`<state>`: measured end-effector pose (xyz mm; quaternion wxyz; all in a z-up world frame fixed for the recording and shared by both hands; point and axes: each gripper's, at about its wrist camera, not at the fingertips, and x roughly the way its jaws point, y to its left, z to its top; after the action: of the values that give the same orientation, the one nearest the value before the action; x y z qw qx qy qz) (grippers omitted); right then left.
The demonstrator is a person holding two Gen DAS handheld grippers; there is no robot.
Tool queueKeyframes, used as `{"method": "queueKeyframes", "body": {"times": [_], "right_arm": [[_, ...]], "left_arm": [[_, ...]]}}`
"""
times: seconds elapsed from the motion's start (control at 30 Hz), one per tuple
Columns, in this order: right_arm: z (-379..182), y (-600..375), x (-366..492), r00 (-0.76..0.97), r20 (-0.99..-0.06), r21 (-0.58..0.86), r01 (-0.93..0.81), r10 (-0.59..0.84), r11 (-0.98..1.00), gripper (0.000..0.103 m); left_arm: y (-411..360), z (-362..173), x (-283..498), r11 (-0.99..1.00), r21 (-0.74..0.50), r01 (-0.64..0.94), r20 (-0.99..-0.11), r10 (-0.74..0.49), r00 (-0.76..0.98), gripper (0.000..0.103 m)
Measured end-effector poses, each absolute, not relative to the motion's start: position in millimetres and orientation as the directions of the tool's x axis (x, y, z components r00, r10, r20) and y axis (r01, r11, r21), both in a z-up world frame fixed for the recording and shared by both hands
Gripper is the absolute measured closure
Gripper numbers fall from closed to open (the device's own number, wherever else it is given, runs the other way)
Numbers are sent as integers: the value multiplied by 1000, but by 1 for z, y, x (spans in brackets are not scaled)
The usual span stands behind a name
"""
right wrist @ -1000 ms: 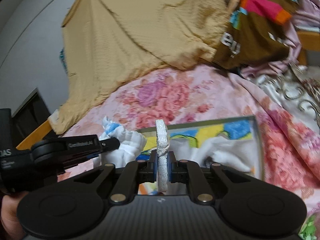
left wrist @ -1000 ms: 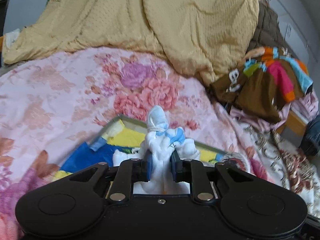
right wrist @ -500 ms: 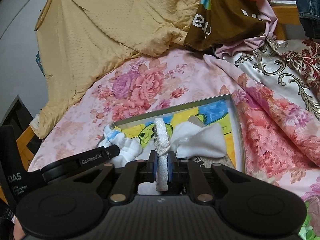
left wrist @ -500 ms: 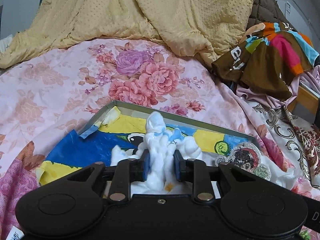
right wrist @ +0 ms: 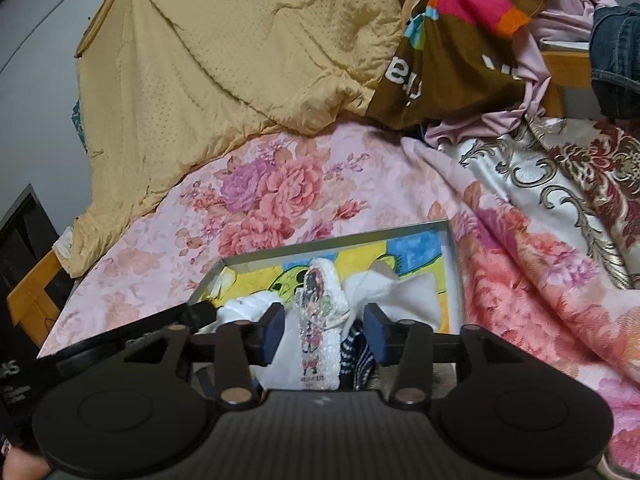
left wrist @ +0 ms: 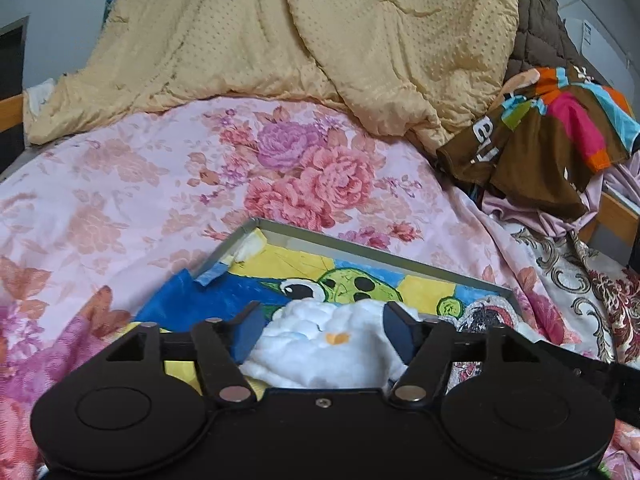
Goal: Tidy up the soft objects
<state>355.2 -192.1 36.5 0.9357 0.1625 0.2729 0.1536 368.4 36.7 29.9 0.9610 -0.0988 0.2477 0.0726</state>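
A shallow metal tray with a cartoon-painted bottom lies on the floral bed cover; it also shows in the right wrist view. My left gripper is open, its pads on either side of a fluffy white soft toy that lies in the tray. My right gripper is open around a flat white knitted piece with a printed figure, which rests in the tray beside white socks and a dark striped sock. The left gripper's finger shows at the left of the right wrist view.
A yellow quilt is heaped at the back of the bed. A brown and bright-striped garment and pink cloth lie at the right. An ornate cream and red cover lies right of the tray. A wooden bed frame shows at the left.
Both grippers have opened and let go: the white toy and the knitted piece, held upright before, now lie in the tray. Both grippers have come lower over the tray.
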Motion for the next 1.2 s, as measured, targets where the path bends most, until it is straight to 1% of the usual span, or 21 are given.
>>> {"method": "queueKeyframes", "body": {"times": [0.07, 0.1, 0.17, 0.23, 0.3, 0.33, 0.47, 0.7, 0.87, 1.1, 1.2], "right_arm": [[39, -195, 354, 811, -457, 391, -186, 366, 901, 42], [42, -196, 352, 817, -454, 385, -179, 355, 905, 40], [47, -200, 348, 828, -440, 378, -179, 347, 908, 33], [53, -203, 343, 838, -422, 376, -185, 346, 908, 29], [59, -206, 338, 846, -406, 378, -191, 347, 906, 24], [62, -208, 335, 850, -395, 377, -195, 347, 906, 20], [74, -213, 322, 865, -360, 369, -212, 349, 905, 13], [89, -220, 299, 878, -311, 349, -251, 365, 903, 7], [95, -223, 285, 891, -278, 322, -264, 358, 909, 1], [99, -228, 274, 899, -253, 319, -270, 356, 909, 0], [100, -228, 269, 901, -254, 305, -271, 352, 913, 0]], "left_arm": [[38, 35, 362, 970, -150, -191, -481, 97, 872, 23], [38, 38, 358, 970, -151, -189, -474, 97, 875, 20], [40, 44, 350, 969, -164, -186, -463, 91, 881, 10], [42, 50, 340, 965, -182, -188, -450, 88, 889, 5], [43, 56, 330, 964, -195, -181, -430, 82, 899, 3], [43, 60, 325, 964, -197, -179, -421, 81, 903, 1], [41, 71, 306, 966, -191, -173, -399, 85, 913, 1], [32, 89, 279, 972, -157, -176, -368, 108, 924, 1], [31, 99, 264, 971, -144, -190, -353, 129, 927, 1], [28, 104, 249, 970, -127, -208, -340, 154, 928, 1], [27, 103, 245, 967, -116, -225, -356, 171, 919, 1]]}}
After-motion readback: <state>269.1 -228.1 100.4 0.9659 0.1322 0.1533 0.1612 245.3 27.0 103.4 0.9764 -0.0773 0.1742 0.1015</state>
